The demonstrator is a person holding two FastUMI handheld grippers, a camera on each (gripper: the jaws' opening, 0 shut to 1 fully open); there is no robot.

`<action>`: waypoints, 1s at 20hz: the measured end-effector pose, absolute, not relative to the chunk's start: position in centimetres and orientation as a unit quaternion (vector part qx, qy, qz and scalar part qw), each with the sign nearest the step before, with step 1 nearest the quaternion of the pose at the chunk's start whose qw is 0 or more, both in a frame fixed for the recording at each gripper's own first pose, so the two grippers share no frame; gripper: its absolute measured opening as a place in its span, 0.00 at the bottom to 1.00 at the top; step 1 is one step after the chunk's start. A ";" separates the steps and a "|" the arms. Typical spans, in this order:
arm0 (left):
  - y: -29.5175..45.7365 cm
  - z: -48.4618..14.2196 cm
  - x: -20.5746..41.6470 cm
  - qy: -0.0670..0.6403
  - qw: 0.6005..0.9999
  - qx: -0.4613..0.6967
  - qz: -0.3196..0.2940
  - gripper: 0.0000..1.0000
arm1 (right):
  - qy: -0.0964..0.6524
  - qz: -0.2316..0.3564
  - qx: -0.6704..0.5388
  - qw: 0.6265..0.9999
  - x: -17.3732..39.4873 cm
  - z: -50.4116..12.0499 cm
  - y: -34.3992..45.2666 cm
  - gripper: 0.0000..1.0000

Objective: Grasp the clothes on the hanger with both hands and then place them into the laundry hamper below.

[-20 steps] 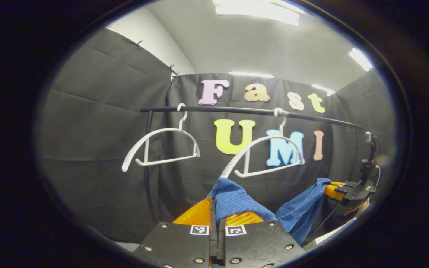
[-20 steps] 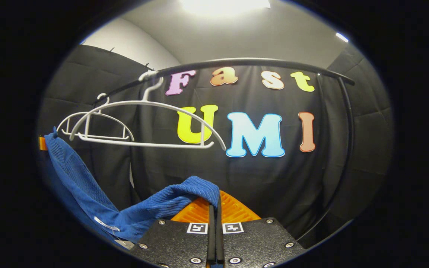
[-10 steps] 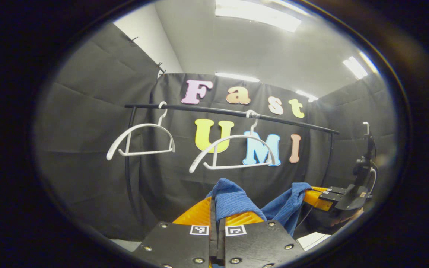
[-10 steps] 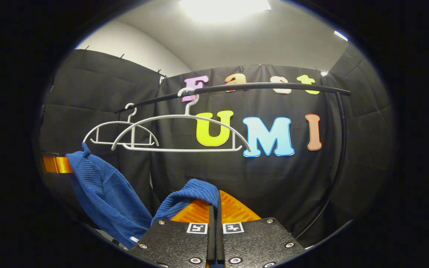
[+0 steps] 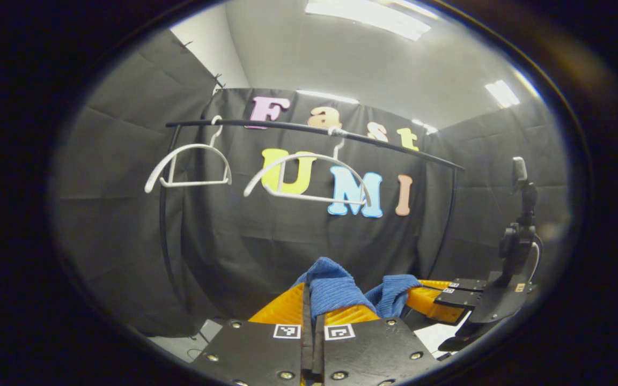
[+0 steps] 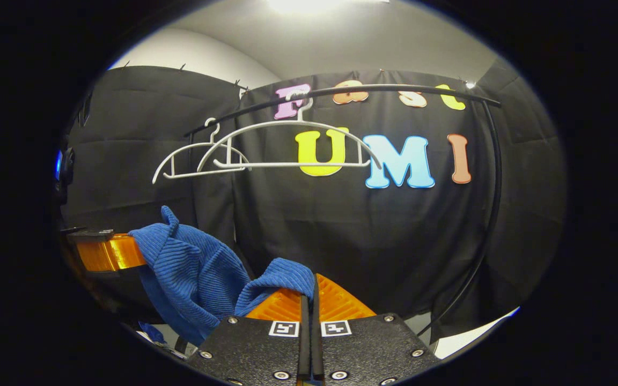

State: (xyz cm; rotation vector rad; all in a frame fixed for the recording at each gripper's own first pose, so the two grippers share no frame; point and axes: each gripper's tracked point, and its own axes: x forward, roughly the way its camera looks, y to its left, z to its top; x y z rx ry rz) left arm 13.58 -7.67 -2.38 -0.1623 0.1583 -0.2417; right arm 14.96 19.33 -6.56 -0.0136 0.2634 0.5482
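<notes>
In the left gripper view, the left gripper point(image 5: 311, 300) is seen with its jaws pressed together on a fold of the blue garment point(image 5: 333, 287), which bulges up just above and to the right of the fingertips. From there the cloth is strung to the right, where its other end is pinched by the right gripper point(image 5: 421, 295), seen from the side just beyond the jaws. High above the jaws a black rail point(image 5: 309, 128) is crossed by two bare white hangers, the left hanger point(image 5: 188, 166) and the right hanger point(image 5: 309, 177). In the right gripper view, the right gripper point(image 6: 309, 300) is closed on a corner of the blue garment point(image 6: 191, 268), which is draped left of the jaws in a ribbed heap towards the left gripper point(image 6: 126, 252). Both hangers point(image 6: 287, 150) are seen empty well above the jaws on the rail point(image 6: 373, 91).
</notes>
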 end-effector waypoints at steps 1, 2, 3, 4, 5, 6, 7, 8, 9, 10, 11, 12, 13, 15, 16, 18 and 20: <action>-8.0 -3.5 13.4 0.087 0.985 -0.080 -0.122 0.05 | 0.139 0.269 -0.009 0.953 14.5 -7.6 19.4 0.01; -8.2 -4.7 13.1 0.096 0.985 -0.080 -0.123 0.01 | 0.150 0.267 -0.010 0.952 14.2 -8.8 19.2 0.01; -8.1 -6.0 12.4 0.105 0.983 -0.081 -0.124 0.01 | 0.161 0.264 -0.012 0.951 13.9 -9.8 19.1 0.00; -8.0 -7.4 12.0 0.115 0.982 -0.082 -0.123 0.01 | 0.173 0.260 -0.014 0.950 13.7 -11.0 18.8 0.00; -7.7 -8.8 11.7 0.128 0.981 -0.083 -0.121 0.01 | 0.184 0.257 -0.015 0.949 13.6 -12.3 18.7 0.00; -7.5 -10.2 11.4 0.141 0.979 -0.083 -0.118 0.01 | 0.197 0.254 -0.018 0.947 13.5 -13.6 18.6 0.00; -7.5 -11.6 11.0 0.156 0.978 -0.083 -0.116 0.05 | 0.208 0.253 -0.023 0.945 13.2 -14.9 18.5 0.00; -7.6 -12.9 10.7 0.170 0.975 -0.083 -0.115 0.05 | 0.218 0.251 -0.031 0.943 12.5 -16.1 18.3 0.01; -7.3 -14.6 10.3 0.184 0.973 -0.083 -0.113 0.01 | 0.230 0.248 -0.038 0.940 12.1 -17.3 18.0 0.01; -7.2 -15.8 10.0 0.195 0.971 -0.083 -0.112 0.01 | 0.242 0.245 -0.041 0.938 11.8 -18.5 17.7 0.01; -7.2 -17.0 10.3 0.205 0.969 -0.081 -0.109 0.01 | 0.253 0.243 -0.041 0.936 11.7 -19.4 17.5 0.01; -7.2 -17.9 10.3 0.214 0.968 -0.076 -0.108 0.01 | 0.262 0.240 -0.042 0.934 11.5 -20.2 17.3 0.01; -7.2 -19.0 9.9 0.223 0.967 -0.069 -0.106 0.05 | 0.271 0.236 -0.047 0.932 11.2 -21.0 17.1 0.01; -7.4 -21.0 9.8 0.241 0.963 -0.051 -0.106 0.01 | 0.294 0.229 -0.059 0.926 10.6 -22.7 16.5 0.01; -7.5 -22.0 9.8 0.251 0.961 -0.045 -0.106 0.01 | 0.304 0.227 -0.061 0.923 10.4 -23.5 16.3 0.01; -7.3 -24.0 9.2 0.274 0.955 -0.040 -0.106 0.01 | 0.322 0.225 -0.064 0.918 9.9 -24.9 16.0 0.01; -7.2 -25.9 8.4 0.295 0.949 -0.035 -0.102 0.05 | 0.338 0.225 -0.071 0.911 9.3 -26.2 16.0 0.02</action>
